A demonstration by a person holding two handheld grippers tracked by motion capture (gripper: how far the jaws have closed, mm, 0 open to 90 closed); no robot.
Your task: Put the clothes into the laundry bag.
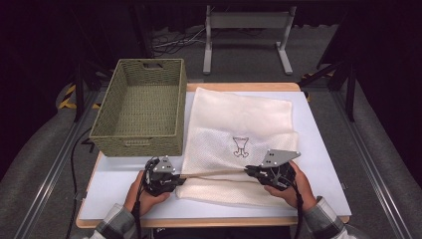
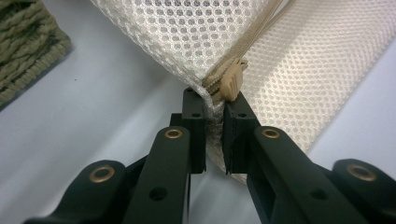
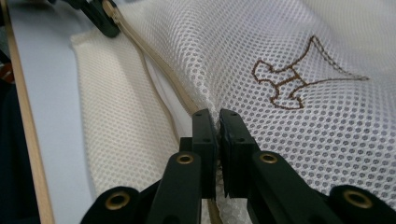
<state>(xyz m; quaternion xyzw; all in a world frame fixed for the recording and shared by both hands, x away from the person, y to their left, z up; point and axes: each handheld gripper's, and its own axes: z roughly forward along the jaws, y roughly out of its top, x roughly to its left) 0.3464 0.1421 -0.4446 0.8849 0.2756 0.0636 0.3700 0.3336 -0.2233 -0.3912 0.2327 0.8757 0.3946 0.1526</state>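
Observation:
A cream mesh laundry bag (image 1: 239, 124) with a brown embroidered mark (image 1: 241, 145) lies on the white table. Its tan zipper edge (image 1: 214, 173) is stretched between the two grippers. My left gripper (image 1: 180, 178) is shut on the bag's left corner (image 2: 212, 109), just below the tan zipper pull (image 2: 232, 81). My right gripper (image 1: 247, 171) is shut on the mesh edge (image 3: 215, 122) beside the zipper (image 3: 159, 70). In the right gripper view the left gripper's jaw tip (image 3: 105, 21) shows at the top left, and the embroidered mark (image 3: 292, 77) lies to the right.
An empty woven olive basket (image 1: 142, 107) stands at the table's left, close to the bag. The table's wooden front edge (image 1: 214, 222) runs just behind the hands. Bare white tabletop (image 1: 323, 149) lies to the right of the bag.

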